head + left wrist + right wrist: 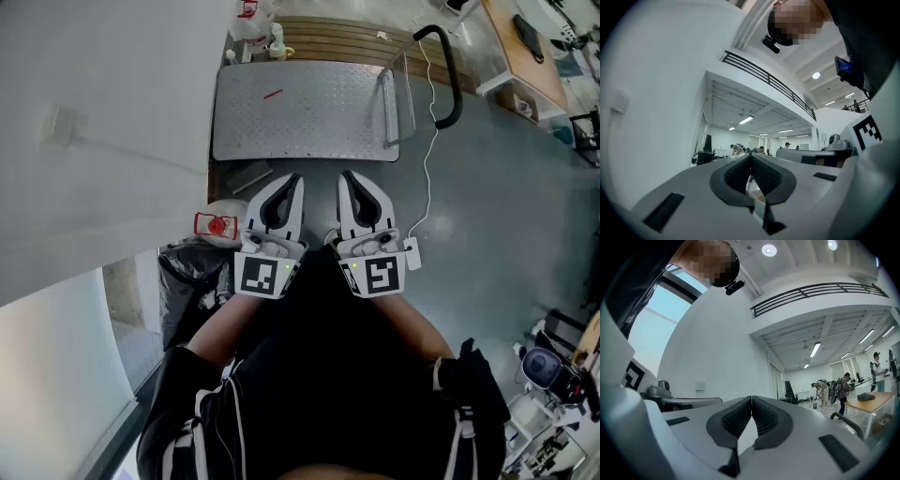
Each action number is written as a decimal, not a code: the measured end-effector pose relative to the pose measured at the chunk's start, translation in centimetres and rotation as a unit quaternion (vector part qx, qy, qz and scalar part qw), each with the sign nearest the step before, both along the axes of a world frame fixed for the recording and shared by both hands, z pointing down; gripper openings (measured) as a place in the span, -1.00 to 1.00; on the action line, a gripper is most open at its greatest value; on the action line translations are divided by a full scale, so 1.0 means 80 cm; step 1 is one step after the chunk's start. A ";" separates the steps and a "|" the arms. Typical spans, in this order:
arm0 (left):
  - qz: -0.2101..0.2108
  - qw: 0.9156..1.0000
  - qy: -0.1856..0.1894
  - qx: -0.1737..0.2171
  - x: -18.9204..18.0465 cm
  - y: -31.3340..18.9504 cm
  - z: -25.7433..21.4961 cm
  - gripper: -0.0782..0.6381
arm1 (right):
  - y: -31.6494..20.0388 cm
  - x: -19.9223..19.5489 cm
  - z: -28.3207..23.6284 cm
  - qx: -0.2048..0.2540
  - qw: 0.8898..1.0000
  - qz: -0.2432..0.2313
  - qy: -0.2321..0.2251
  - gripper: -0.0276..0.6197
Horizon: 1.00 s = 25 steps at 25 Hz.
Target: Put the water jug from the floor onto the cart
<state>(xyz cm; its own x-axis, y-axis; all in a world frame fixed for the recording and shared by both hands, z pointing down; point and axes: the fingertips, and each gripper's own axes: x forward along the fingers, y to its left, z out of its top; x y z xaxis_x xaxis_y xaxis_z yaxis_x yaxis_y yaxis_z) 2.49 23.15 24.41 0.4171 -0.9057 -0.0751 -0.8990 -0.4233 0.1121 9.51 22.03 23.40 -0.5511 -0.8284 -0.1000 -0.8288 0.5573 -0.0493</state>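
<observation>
In the head view a pale water jug (223,223) with a red cap lies on the floor by the white wall, just left of my left gripper (293,178). The cart's steel diamond-plate deck (300,112) lies ahead of both grippers, its black push handle (452,75) at the right end. My right gripper (346,176) is held beside the left one, both pointing level toward the cart. Both are shut and hold nothing. In the left gripper view the left gripper (750,155) has its pads pressed together, and in the right gripper view so does the right gripper (751,398).
A black rubbish bag (192,281) sits by the wall below the jug. Another clear jug (249,21) and a small bottle (277,42) stand beyond the cart's far left corner. A white cable (429,159) trails over the grey floor at right, near desks (530,47).
</observation>
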 end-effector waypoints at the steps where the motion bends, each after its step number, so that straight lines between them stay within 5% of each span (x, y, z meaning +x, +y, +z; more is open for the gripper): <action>1: -0.001 1.000 0.002 -0.001 0.003 0.000 0.001 -0.73 | 0.002 0.002 0.003 -0.001 1.000 -0.001 0.007 -0.86; 12: 0.022 1.000 0.017 0.009 0.037 0.017 0.006 -0.73 | 0.010 0.035 0.015 -0.006 1.000 -0.005 0.008 -0.86; 25: -0.027 1.000 0.010 -0.008 0.068 0.020 0.016 -0.73 | 0.016 0.089 0.018 -0.014 1.000 -0.012 0.002 -0.86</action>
<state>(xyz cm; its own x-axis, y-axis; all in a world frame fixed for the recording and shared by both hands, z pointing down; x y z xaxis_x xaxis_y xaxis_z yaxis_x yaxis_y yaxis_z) 7.92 24.73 25.69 0.3668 -0.9279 -0.0676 -0.9179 -0.3728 0.1358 16.63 23.29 24.88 -0.5707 -0.8179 -0.0737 -0.8159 0.5749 -0.0618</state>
